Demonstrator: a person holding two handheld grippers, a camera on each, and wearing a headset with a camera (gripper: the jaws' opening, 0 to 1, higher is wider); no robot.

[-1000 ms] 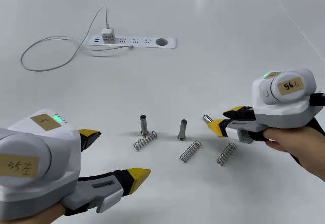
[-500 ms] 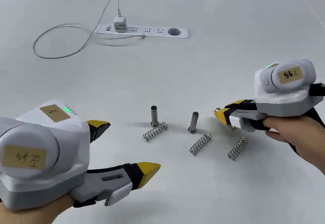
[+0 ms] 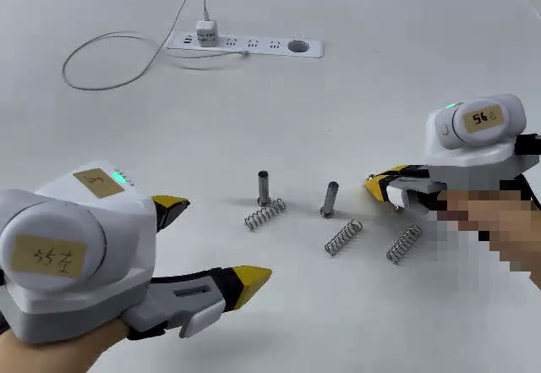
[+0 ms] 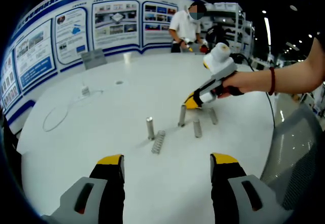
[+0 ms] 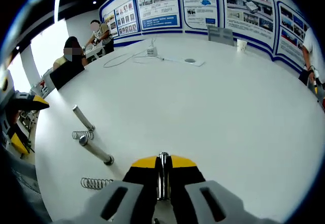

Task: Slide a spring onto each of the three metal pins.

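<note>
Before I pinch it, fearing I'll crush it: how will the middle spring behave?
The middle spring is an open thin-wire coil, so it probably squashes under a hard squeeze. Lying on its side on the smooth table, it would likely roll or skid if pushed.

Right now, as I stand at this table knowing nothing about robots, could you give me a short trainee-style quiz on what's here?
1. True or false: the right tool is shut on a metal pin.
2. How many springs lie loose on the table? A) one B) three C) five
3. In one word: are the jaws of the left tool open or shut?

Key: 1 true; 2 B; 3 open.
</note>
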